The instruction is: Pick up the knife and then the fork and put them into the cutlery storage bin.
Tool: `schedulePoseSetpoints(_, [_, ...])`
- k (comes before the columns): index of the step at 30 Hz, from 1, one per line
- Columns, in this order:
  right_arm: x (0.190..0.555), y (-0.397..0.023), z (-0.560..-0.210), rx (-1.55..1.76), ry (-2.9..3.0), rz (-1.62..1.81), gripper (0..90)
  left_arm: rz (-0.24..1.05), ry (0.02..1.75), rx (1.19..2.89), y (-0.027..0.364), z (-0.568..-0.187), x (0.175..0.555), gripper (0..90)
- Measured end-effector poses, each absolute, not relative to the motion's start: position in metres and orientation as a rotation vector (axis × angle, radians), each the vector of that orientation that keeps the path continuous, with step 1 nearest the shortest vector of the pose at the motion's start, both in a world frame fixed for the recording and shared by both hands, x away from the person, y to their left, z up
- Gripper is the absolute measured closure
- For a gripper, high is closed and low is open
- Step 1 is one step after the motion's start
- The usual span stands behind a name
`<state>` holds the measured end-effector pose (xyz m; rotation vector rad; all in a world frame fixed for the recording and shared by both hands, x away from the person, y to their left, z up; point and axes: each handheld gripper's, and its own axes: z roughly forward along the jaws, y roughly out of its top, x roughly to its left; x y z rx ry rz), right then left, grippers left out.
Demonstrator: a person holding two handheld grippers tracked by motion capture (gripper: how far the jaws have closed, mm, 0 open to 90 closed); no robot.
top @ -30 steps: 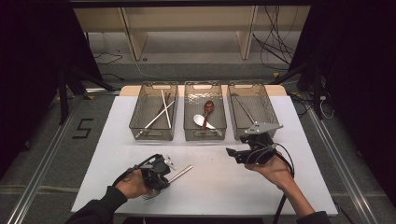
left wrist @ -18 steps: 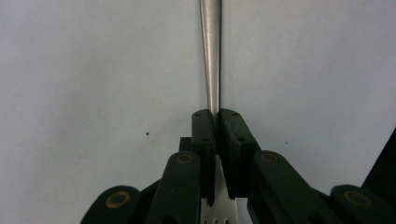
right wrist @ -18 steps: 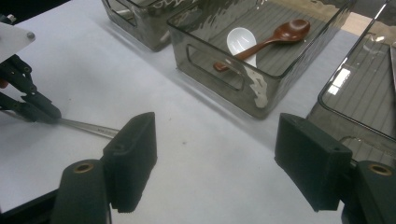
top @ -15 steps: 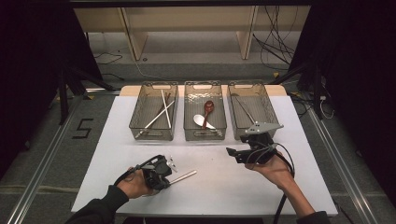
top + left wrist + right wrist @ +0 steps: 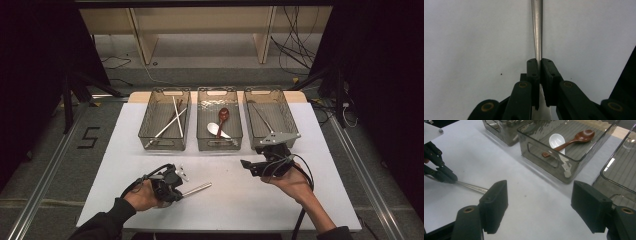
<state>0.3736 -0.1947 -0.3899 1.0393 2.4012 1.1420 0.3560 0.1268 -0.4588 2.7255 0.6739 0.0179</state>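
A: What does the left gripper (image 5: 176, 186) have hold of?

B: A slim, tapering silver metal utensil handle (image 5: 196, 188). In the left gripper view the two black jaws are pressed together on it, the pads (image 5: 533, 72) clamping the flat shaft (image 5: 537, 30) from both sides. The utensil lies low over the white tabletop (image 5: 235, 200), near the front edge, well short of the three smoky clear plastic bins (image 5: 164, 145).

A: And the right gripper (image 5: 250, 167)?

B: Spread wide, nothing between its jaws. It hangs above the table in front of the right-hand bin (image 5: 270, 95), and its own view looks across at the handle (image 5: 472, 186) and the left gripper (image 5: 442, 173).

A: How do you reckon the piece will handle?

B: Stiff and light, I'd judge, but slick: polished metal against hard pads, and the shaft narrows, so it could slide or swivel in the grip. The clamp sits toward one end, leaving a long free length beyond it; that length would lever downward if the hand tilts.

A: Where would you grab it?

B: Closer to the middle of the length and across the flat faces. Which end carries the head I cannot tell; it is hidden under the hand.

A: Where might it belong?

B: The middle bin (image 5: 220, 145) holds a brown wooden spoon (image 5: 571, 140) and a white ceramic spoon (image 5: 557, 141), the left bin long metal and wooden sticks (image 5: 170, 120). Until the head shows, I cannot say.
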Motion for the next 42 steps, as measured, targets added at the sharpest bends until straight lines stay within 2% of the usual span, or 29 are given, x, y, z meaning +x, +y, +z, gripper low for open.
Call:
schedulePoseSetpoints(7, [0.374, -0.195, -0.39, 1.04, 2.401, 1.142, 30.5, 0.013, 0.703, 2.765, 0.122, -0.463, 0.356, 82.9])
schedulePoseSetpoints(21, [0.374, -0.194, -0.39, 1.039, 2.402, 1.138, 30.5, 0.064, 0.655, 2.824, 0.115, -0.462, 0.353, 84.3])
schedulePoseSetpoints(42, [0.37, -0.187, -0.393, 1.011, 2.433, 1.143, 30.4, 0.057, 0.671, 2.669, 0.123, -0.442, 0.356, 84.6])
